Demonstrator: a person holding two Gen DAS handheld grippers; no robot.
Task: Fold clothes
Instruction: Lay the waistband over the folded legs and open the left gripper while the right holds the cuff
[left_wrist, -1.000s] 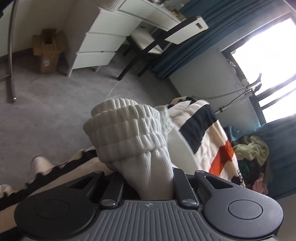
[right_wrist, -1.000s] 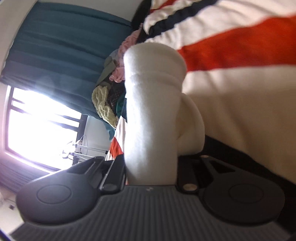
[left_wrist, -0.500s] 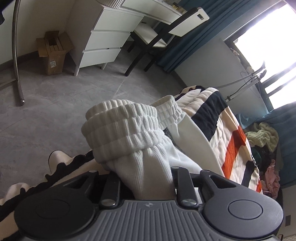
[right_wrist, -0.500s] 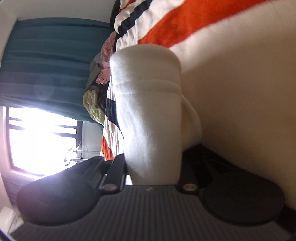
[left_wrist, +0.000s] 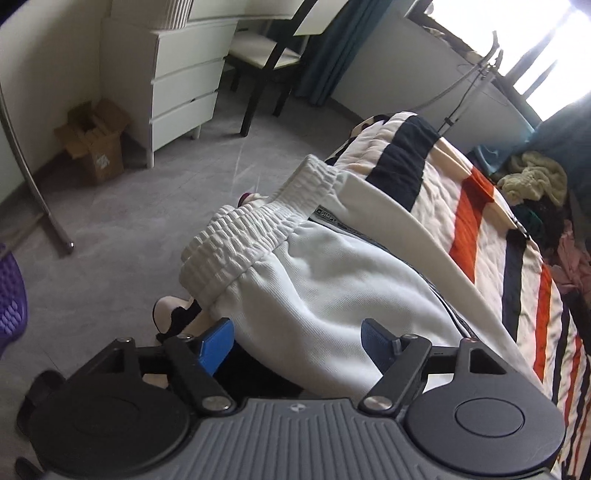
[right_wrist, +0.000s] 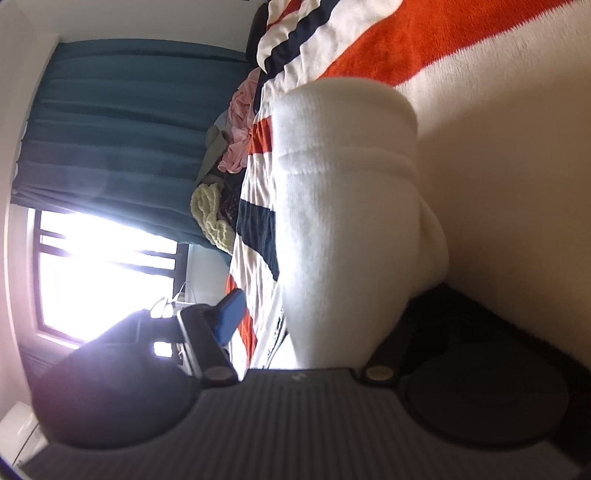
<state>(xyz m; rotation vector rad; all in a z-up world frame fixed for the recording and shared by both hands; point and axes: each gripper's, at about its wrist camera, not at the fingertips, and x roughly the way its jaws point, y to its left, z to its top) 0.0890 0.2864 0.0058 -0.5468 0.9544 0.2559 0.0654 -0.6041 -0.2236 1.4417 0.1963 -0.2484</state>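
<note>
**Trainee:** Where are the white sweatpants now?

**Coach:** On the striped blanket, near the bed's edge. Your left view shows the ribbed elastic waistband bunched and hanging slightly over the side, above the grey floor. Your right view shows a folded white roll of the same cloth lying against the blanket's cream part.

**Trainee:** And my tools?

**Coach:** Your left gripper is spreading, its blue pads off the fabric on both sides, though the cloth lies between them. Your right gripper is spreading too; you can see only one blue pad, clear of the roll, the other hidden behind it. Neither appears to hold anything.

**Trainee:** How will the pants behave?

**Coach:** I'd judge them soft, thick and fairly light. They'll sag wherever you don't support them, and the loose fleece will slide over itself. The waistband is the firmest part, so take hold there, pinching through both layers at a corner. Grip the smooth leg only at a doubled edge.
</note>
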